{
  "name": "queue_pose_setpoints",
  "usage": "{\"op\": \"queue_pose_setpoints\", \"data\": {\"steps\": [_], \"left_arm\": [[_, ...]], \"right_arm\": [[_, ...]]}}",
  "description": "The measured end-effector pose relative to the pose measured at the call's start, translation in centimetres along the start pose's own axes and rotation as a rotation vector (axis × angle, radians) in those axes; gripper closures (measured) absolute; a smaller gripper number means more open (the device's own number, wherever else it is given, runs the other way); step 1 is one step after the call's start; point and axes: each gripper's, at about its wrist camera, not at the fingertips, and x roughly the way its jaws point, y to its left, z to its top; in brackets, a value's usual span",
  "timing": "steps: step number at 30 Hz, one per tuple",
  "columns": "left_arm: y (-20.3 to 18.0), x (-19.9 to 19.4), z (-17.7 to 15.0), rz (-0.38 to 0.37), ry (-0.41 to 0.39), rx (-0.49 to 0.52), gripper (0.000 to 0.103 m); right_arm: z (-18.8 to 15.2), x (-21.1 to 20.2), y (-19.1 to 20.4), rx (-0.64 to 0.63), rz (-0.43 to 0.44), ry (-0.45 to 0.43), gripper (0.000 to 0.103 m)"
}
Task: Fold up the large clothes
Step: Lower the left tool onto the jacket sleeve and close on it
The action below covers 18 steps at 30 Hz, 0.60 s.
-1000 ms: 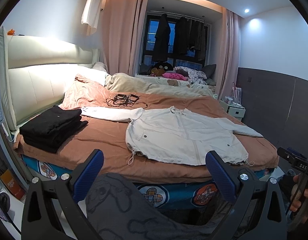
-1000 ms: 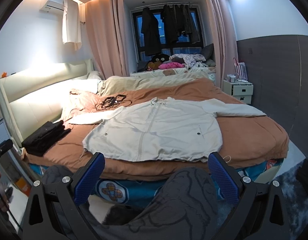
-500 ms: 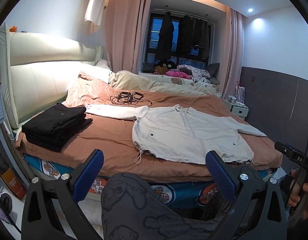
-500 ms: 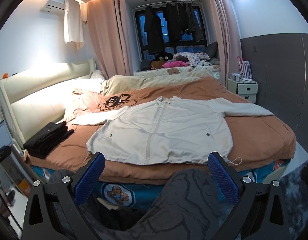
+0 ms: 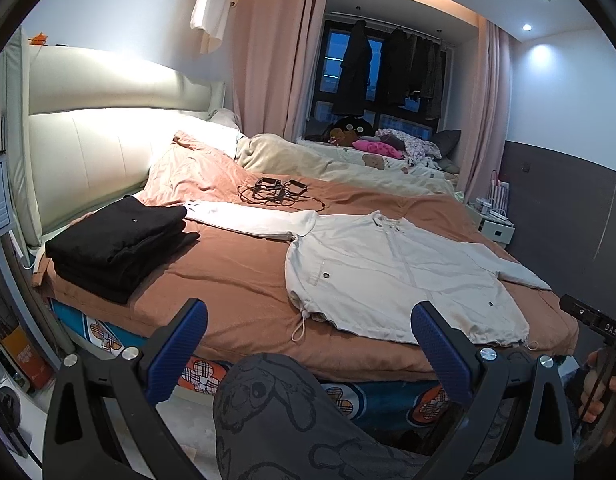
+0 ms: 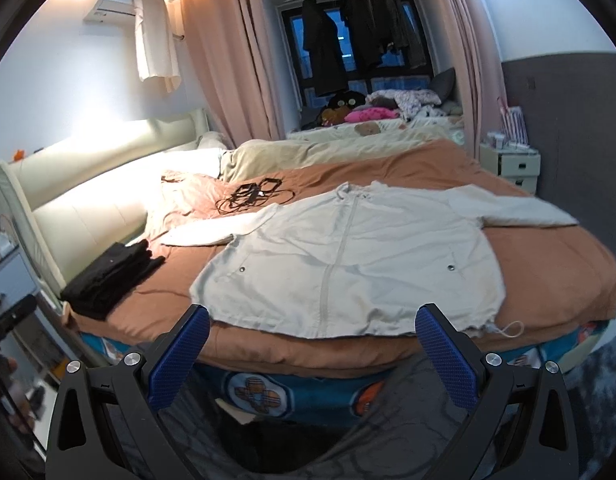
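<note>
Faintly, "DAS" on right gripper (image 5: 596, 320).

"DAS" on the right tool's (image 5: 596, 322) black body

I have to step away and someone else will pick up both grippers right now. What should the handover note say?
Left gripper: open, empty, short of the bed edge.
Right gripper: open, empty, hovering near the jacket's hem.
The pale jacket lies flat, front up and zipped, on the brown bedspread, both sleeves spread out to the sides.
A stack of folded black clothes sits by the headboard end; those look done.
A tangle of cables lies beyond the jacket's collar, apart from it.
Left to do: the whole jacket fold; no fold has been made yet. Probably start with a sleeve.
</note>
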Motion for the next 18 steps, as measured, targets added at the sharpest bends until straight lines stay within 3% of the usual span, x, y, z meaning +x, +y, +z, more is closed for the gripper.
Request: {"op": "queue_pose_setpoints", "data": {"steps": [6,12,18], "left_arm": [[1.6,4.2,2.1,0.005,0.001,-0.036,0.000],[3.7,10.9,4.4,0.044,0.035,-0.080,0.000],[5.8,17.7,6.7,0.070,0.093,-0.105,0.003]], "right_arm": [[1.8,4.5,0.0,-0.010,0.011,0.026,0.000],[4.6,10.4,0.3,-0.020,0.024,0.053,0.000],[7.6,16.9,-0.2,0.008,0.050,0.095,0.009]]}}
